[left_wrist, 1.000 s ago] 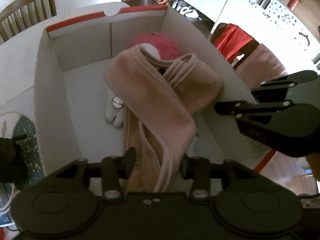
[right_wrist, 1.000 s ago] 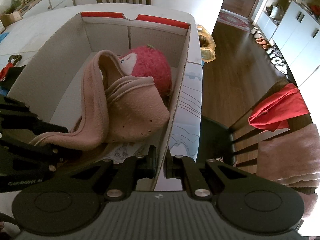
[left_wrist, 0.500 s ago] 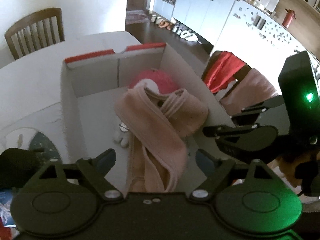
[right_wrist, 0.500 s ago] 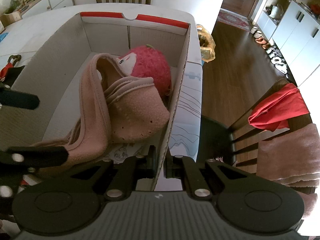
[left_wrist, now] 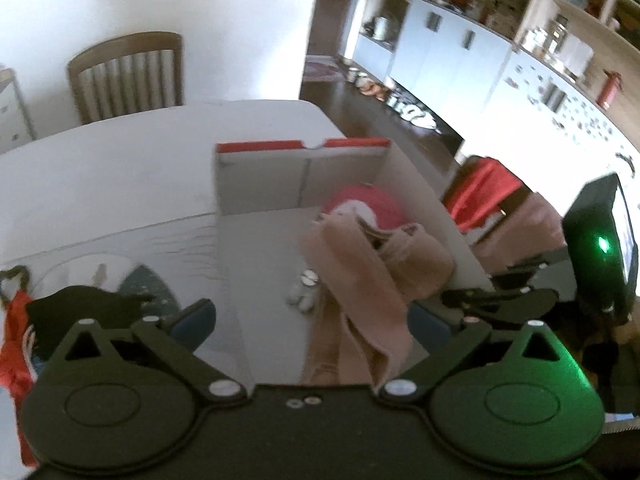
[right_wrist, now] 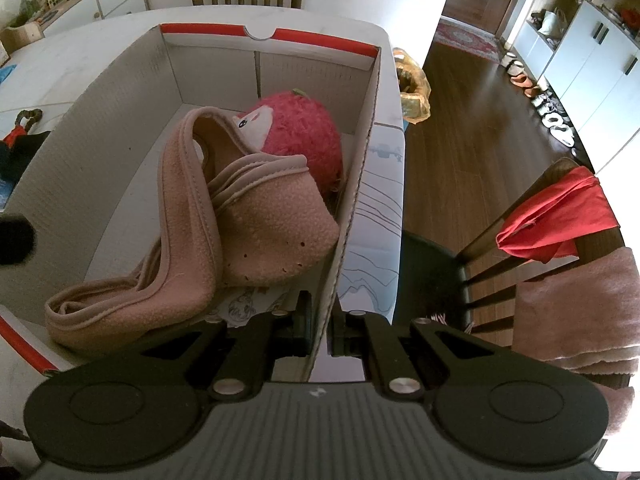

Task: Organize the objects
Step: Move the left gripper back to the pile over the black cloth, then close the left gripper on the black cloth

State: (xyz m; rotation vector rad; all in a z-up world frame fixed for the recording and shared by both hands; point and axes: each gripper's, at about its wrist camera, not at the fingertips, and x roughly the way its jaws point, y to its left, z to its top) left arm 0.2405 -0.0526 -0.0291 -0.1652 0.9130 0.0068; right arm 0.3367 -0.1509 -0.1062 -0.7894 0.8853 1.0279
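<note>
A white cardboard box (left_wrist: 256, 184) (right_wrist: 208, 64) with red rim strips stands on the white table. Inside lie a pink fleece scarf (left_wrist: 360, 280) (right_wrist: 260, 220), draped over a bright pink plush toy (left_wrist: 372, 200) (right_wrist: 304, 136), and a small white item (left_wrist: 302, 292). My left gripper (left_wrist: 310, 318) hovers above the box's near end. Its jaws are opening wide, and nothing is pressed between them. My right gripper (right_wrist: 320, 316) (left_wrist: 500, 304) is shut on the top edge of the box's right wall.
A black garment (left_wrist: 80, 304) and a red item (left_wrist: 12, 340) lie on the table left of the box. A chair to the right carries a red cloth (right_wrist: 560, 216) and a pink towel (right_wrist: 572, 304). A wooden chair (left_wrist: 124, 76) stands at the table's far side.
My left gripper has risen and drawn back from the box while its jaws spread wide, leaving the scarf lying inside. The right gripper has kept still on the wall.
</note>
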